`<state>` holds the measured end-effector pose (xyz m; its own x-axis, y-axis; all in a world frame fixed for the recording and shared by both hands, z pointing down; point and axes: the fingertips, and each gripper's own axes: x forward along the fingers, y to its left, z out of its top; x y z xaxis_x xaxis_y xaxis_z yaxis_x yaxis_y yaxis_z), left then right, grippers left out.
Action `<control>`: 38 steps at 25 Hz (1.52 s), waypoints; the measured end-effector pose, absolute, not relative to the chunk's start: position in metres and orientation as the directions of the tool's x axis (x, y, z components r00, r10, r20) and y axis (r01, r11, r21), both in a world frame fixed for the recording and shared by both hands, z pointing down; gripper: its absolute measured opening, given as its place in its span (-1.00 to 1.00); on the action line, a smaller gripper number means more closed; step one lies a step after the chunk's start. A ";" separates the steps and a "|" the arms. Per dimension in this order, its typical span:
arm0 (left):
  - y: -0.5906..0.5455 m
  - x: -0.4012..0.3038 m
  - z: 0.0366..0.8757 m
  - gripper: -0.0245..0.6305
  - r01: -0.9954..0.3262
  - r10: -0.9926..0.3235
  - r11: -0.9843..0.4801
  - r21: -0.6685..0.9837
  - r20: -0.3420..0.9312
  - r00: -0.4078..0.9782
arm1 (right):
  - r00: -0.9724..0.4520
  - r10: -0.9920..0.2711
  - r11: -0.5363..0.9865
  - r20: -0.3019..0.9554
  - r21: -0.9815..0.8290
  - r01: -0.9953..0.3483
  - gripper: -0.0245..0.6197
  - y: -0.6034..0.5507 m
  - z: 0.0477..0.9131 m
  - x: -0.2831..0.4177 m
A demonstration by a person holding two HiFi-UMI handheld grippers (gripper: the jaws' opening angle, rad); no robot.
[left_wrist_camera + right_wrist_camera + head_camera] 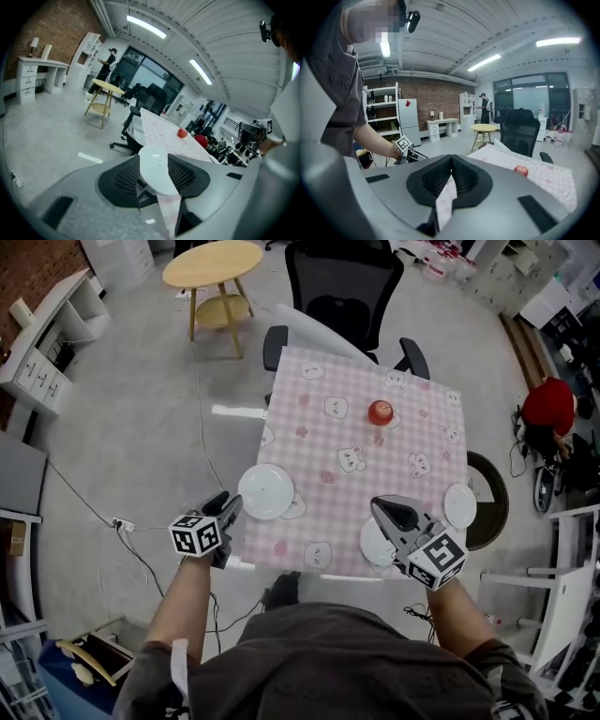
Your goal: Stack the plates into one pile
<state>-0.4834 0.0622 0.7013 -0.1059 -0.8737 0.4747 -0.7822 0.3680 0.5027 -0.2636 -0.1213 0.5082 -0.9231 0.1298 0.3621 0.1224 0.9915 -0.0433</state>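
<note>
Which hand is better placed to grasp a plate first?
Left. The left tool has its jaws apart and aimed at the left plate, which shows between them in the left gripper view; the right tool has its jaws together.

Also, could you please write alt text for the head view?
From above, a person holds a left hand-held gripper and a right hand-held gripper at the near edge of a pink checked table. On it lie a left plate, near plate and right plate, unstacked, and an apple.
</note>
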 end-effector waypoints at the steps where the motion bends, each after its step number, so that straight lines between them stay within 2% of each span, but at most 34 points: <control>1: 0.063 -0.487 0.712 -0.40 -0.764 -0.868 0.379 0.522 0.487 -0.097 | -0.919 0.134 0.991 0.370 -0.048 0.125 -0.95 -0.120 0.514 -0.266; 6: 0.056 -0.487 0.751 -0.31 -0.618 -0.872 0.376 0.690 0.490 0.017 | -0.902 0.139 0.990 0.409 -0.078 0.118 -0.95 -0.119 0.536 -0.273; 11: 0.040 -0.488 0.762 -0.31 -0.551 -0.875 0.374 0.746 0.480 0.057 | -0.897 0.130 0.991 0.422 -0.095 0.098 -0.95 -0.125 0.550 -0.275; 12: 0.039 -0.487 0.767 -0.34 -0.546 -0.865 0.385 0.744 0.497 0.067 | -0.896 0.125 0.991 0.425 -0.100 0.091 -0.95 -0.125 0.553 -0.274; 15: 0.036 -0.484 0.768 -0.73 -0.567 -0.841 0.404 0.718 0.535 0.079 | -0.895 0.116 0.991 0.432 -0.111 0.075 -0.95 -0.126 0.557 -0.269; 20: 0.029 -0.490 0.718 -0.87 -0.588 -0.889 0.354 0.727 0.457 0.030 | -0.905 0.077 0.994 0.419 -0.098 0.039 -0.95 -0.132 0.551 -0.251; 24: 0.022 -0.481 0.669 -0.88 -0.565 -0.926 0.292 0.772 0.377 0.037 | -0.915 0.037 0.996 0.401 -0.088 0.001 -0.94 -0.143 0.536 -0.232; 30: -0.028 -0.421 0.625 -0.88 -0.584 -0.928 0.172 0.794 0.330 0.175 | -0.926 -0.062 0.993 0.373 -0.070 -0.094 -0.95 -0.175 0.517 -0.186; 38: -0.096 -0.303 0.627 -0.88 -0.600 -0.841 0.063 0.798 0.366 0.399 | -0.911 -0.200 0.970 0.361 -0.059 -0.236 -0.95 -0.204 0.503 -0.102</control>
